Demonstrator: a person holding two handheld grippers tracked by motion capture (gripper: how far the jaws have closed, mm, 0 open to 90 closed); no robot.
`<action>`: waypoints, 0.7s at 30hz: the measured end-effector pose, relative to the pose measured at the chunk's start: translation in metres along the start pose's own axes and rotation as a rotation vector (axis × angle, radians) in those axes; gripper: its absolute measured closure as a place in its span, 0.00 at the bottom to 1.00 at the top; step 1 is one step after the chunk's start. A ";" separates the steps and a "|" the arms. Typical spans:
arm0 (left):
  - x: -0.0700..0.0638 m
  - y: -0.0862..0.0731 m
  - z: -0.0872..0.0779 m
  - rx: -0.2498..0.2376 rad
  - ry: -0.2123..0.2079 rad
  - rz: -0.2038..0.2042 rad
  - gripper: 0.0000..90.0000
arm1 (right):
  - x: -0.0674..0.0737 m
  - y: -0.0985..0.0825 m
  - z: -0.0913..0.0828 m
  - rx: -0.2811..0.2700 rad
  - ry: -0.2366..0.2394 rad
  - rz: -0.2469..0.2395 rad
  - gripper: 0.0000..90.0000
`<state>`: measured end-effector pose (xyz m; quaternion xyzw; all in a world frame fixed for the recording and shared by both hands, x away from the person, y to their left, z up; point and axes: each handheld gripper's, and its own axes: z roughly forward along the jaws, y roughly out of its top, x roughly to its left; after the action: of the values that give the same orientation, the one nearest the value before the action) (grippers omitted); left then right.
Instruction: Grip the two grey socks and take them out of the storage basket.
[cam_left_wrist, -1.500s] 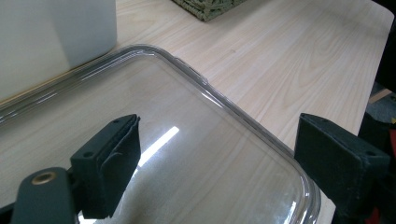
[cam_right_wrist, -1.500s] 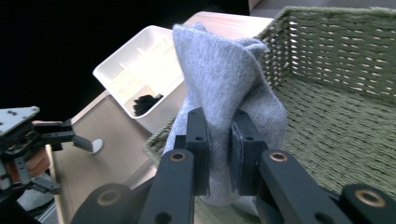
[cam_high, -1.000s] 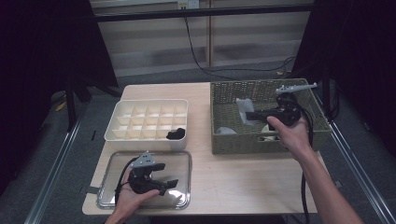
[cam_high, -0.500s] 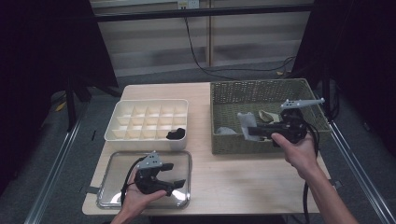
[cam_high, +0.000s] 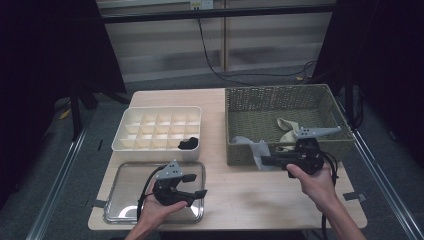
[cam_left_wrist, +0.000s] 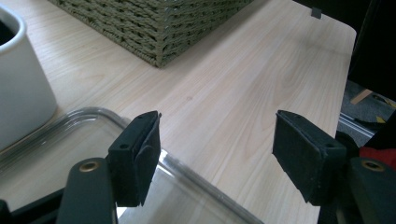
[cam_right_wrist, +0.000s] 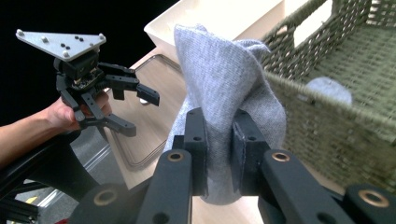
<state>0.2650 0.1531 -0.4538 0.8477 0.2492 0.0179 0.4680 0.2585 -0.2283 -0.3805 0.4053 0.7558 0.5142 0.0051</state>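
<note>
The grey sock (cam_right_wrist: 224, 79) hangs pinched between the right gripper's (cam_right_wrist: 218, 140) pads, at the basket's (cam_high: 250, 150) near left corner, over the table (cam_high: 250, 200). The left gripper (cam_high: 197, 186), jaws apart and just been closing on nothing, hovers above the tray (cam_high: 120, 210) at the near left. Beyond the tray sits the white divided box (cam_high: 125, 145) with a dark item (cam_high: 188, 144) in one cell.

Your right gripper (cam_right_wrist: 218, 140): pinching a soft grey knitted sock (cam_right_wrist: 224, 74) between its black jaws.
Sock: hanging beside the woven olive wicker basket (cam_right_wrist: 336, 93).
Your left gripper (cam_right_wrist: 123, 105): hovering open over the shiny metal tray (cam_right_wrist: 140, 135).
</note>
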 end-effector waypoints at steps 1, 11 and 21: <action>-0.001 0.001 0.002 -0.001 0.002 -0.001 0.37 | 0.000 -0.003 0.001 -0.002 0.005 0.006 0.88; -0.013 0.009 0.024 0.026 -0.047 0.042 0.46 | -0.001 -0.035 0.025 0.043 0.026 0.026 0.86; -0.010 0.018 0.042 0.039 -0.076 0.054 0.64 | -0.012 -0.064 0.047 0.106 0.030 0.065 0.85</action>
<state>0.2750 0.1077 -0.4611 0.8631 0.2088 -0.0066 0.4599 0.2474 -0.2086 -0.4578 0.4217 0.7684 0.4793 -0.0444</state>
